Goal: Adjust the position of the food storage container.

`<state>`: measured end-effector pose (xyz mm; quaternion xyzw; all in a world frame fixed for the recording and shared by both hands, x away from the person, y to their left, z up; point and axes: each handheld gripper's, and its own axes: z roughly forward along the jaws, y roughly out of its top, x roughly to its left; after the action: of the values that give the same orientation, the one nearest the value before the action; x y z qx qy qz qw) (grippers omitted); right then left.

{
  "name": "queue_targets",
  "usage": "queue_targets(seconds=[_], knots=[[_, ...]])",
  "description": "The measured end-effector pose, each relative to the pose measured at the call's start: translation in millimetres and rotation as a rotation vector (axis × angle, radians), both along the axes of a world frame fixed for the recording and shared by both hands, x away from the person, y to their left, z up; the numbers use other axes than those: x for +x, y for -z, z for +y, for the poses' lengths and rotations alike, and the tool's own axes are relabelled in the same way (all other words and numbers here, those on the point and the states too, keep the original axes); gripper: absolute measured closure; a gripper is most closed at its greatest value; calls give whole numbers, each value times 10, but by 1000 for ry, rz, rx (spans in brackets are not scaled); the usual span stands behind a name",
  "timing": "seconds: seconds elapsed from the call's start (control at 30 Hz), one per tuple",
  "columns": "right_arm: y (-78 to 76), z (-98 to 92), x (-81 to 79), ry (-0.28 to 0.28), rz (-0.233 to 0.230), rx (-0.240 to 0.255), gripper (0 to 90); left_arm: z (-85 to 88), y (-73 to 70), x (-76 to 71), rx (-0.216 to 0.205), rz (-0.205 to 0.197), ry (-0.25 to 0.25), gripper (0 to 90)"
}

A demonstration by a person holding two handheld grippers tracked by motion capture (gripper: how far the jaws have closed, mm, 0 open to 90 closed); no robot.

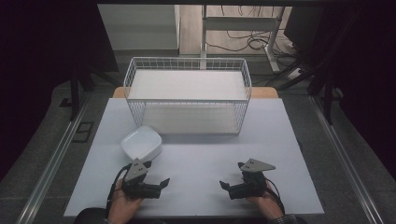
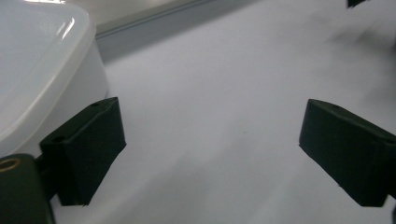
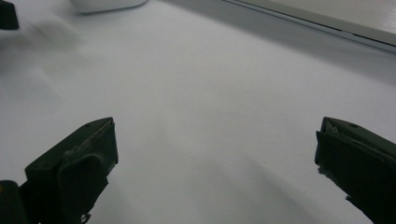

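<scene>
A white square bowl sits on the pale table, left of centre, just in front of a white wire basket. My left gripper rests low near the table's front edge, just below the bowl, open with nothing between its jaws. In the left gripper view the bowl stands close beside one jaw, and the left gripper is wide open. My right gripper lies at the front right, pointing left, open and empty. In the right gripper view the right gripper spans bare table, with the bowl far off.
The wire basket takes up the back half of the table and has a white liner on its floor. Beyond the table are a desk frame and cables on the floor. Metal rails run along both sides.
</scene>
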<state>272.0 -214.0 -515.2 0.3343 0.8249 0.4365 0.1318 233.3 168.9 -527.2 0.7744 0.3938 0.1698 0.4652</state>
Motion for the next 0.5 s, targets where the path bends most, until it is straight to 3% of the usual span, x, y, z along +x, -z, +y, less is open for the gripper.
queue_targets(seconds=[0.17, 0.27, 0.37, 0.5], knots=[[8, -6, 4, 25, -33, -38, 0, 59, 3, 34, 12, 5, -16, 104], [8, -33, 23, 19, -9, -11, 0, 49, -22, 23, 22, 5, -28, 99], [3, -67, 52, 41, 5, 20, 0, 47, -36, 21, -7, 17, -16, 86], [-10, -83, 57, 46, 13, 23, 0, 66, -33, 36, -40, 41, -14, 62]])
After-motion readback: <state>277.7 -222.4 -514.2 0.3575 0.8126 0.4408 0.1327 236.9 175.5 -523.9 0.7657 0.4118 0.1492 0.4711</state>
